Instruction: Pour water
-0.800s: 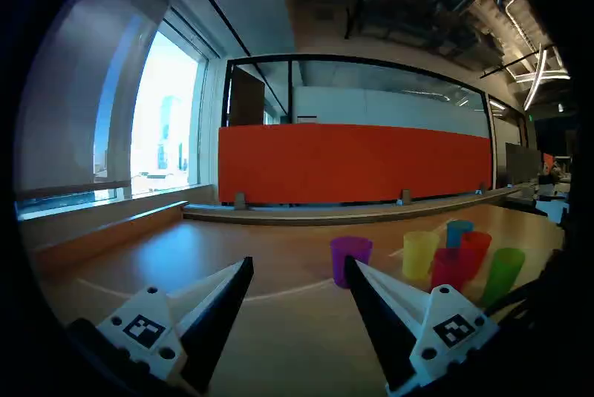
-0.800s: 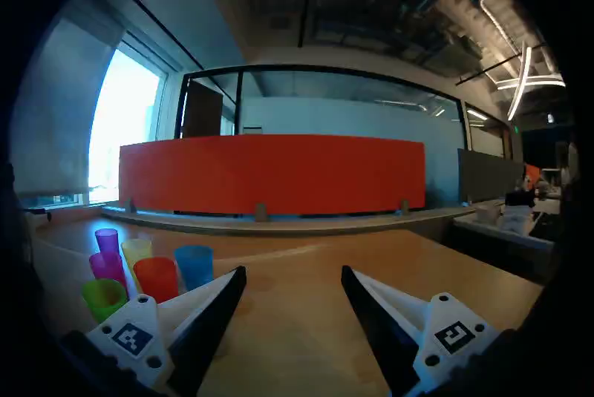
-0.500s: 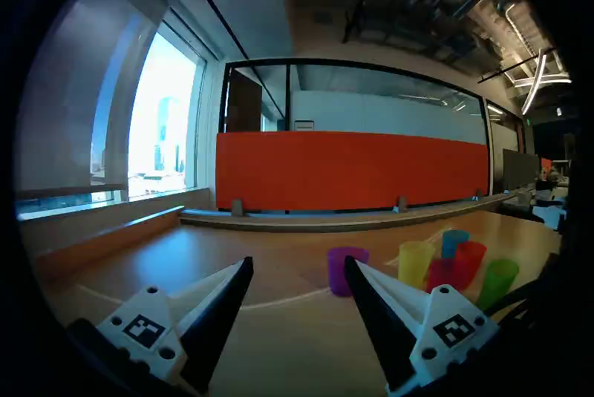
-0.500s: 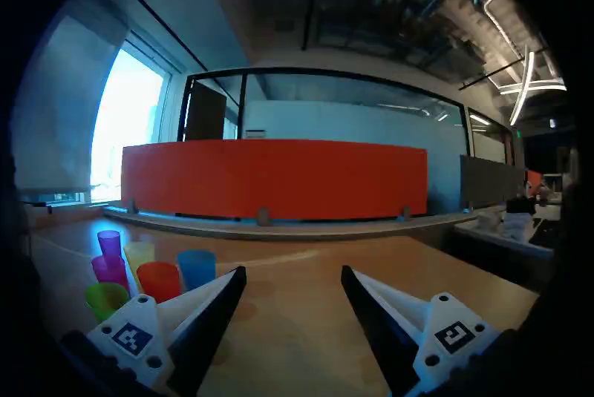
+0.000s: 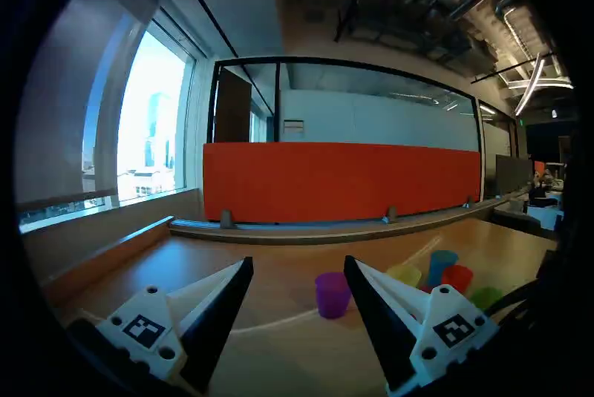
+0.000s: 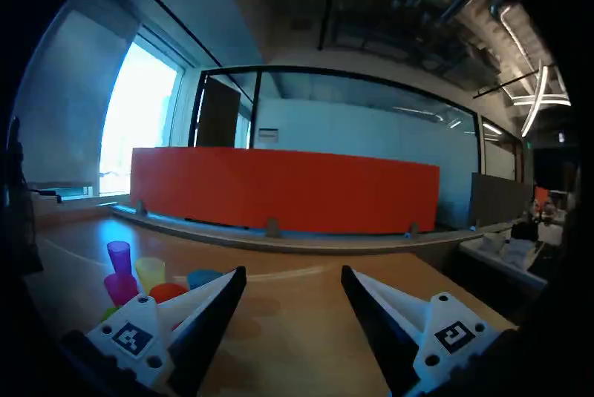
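Cups (image 5: 445, 274), a coloured cluster, stand on the wooden table (image 5: 289, 356): at 4 o'clock in the left gripper view, the purple cup (image 5: 332, 294) set apart toward 5 o'clock and seen through the gap between the fingers (image 5: 371, 308), and at 8 o'clock in the right gripper view. Left gripper (image 5: 297, 263) and right gripper (image 6: 293, 271): fingers spread apart, empty. Judged an approach phase; best done by lowering level, centring one outlying cup between the fingers, and closing at mid-height, clear of neighbours.
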Action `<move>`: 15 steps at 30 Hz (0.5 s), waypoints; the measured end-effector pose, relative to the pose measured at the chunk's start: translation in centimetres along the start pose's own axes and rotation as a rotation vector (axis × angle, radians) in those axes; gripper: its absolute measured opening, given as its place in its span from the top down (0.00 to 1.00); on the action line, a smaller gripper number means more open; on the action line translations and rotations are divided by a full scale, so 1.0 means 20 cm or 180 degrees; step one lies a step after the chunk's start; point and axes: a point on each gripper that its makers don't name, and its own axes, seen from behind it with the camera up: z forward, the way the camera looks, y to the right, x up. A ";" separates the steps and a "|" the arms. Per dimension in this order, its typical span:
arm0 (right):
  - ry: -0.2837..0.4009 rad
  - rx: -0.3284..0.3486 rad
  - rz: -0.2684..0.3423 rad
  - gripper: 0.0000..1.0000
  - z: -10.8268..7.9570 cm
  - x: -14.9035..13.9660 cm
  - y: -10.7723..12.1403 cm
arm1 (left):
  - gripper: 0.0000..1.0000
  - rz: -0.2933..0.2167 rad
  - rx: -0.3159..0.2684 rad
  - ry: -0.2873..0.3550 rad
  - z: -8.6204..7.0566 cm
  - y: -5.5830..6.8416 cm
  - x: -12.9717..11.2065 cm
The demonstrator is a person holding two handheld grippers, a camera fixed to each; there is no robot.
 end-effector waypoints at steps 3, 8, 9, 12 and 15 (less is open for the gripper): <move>-0.0024 0.0052 0.0007 0.01 0.00 0.08 -0.01 | 0.10 -0.0044 -0.0075 -0.0036 0.01 0.03 0.07; -0.0011 0.0135 0.0028 0.01 0.00 0.22 -0.04 | 0.10 -0.0097 -0.0183 -0.0057 0.03 0.07 0.20; -0.0004 0.0150 0.0036 0.01 0.00 0.25 -0.04 | 0.10 -0.0092 -0.0194 -0.0054 0.03 0.08 0.23; 0.0014 0.0210 0.0068 0.01 0.01 0.33 -0.06 | 0.10 -0.0056 -0.0201 -0.0032 0.04 0.08 0.31; 0.0006 0.0255 0.0116 0.01 0.02 0.40 -0.07 | 0.10 -0.0021 -0.0205 -0.0004 0.05 0.08 0.38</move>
